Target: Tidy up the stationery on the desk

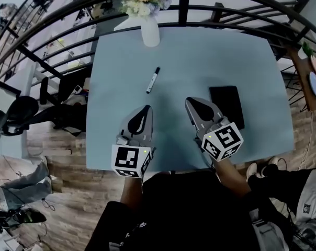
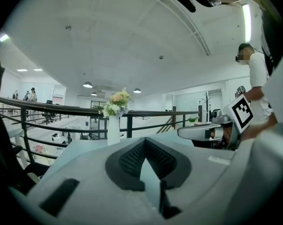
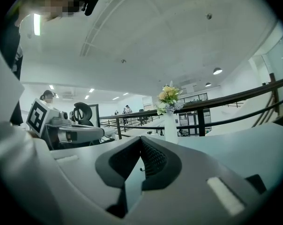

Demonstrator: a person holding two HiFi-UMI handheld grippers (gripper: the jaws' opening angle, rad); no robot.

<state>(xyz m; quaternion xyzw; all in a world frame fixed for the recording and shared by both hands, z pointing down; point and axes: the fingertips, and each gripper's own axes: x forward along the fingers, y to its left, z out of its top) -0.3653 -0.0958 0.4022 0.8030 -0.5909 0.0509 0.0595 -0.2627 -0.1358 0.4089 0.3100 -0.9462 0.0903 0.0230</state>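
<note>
Marker pen [image 1: 153, 80]: white barrel, black cap at the far end and a dark tip at the near end. It lies flat and slightly slanted on the pale blue desk [image 1: 262, 67], near the middle, between the white vase [image 1: 149, 31] of flowers at the far edge and the two grippers at the near edge. It is apart from both grippers and lies closer to the left one.

Black flat rectangular item [image 1: 228, 102]: it lies on the desk just right of the right gripper. The gripper's body covers its near left corner, and whether it is a notebook, a case or a pad cannot be told.

Left gripper [image 1: 146, 110]: jaws closed together, nothing between them, held over the near part of the desk.

Right gripper [image 1: 191, 101]: jaws likewise closed and empty, beside the left one.

Each gripper view is largely filled by the gripper's own grey body, which hides the desk surface directly ahead. The marker pen cannot be made out with certainty in either. The person's hands are hidden behind the marker cubes.
</note>
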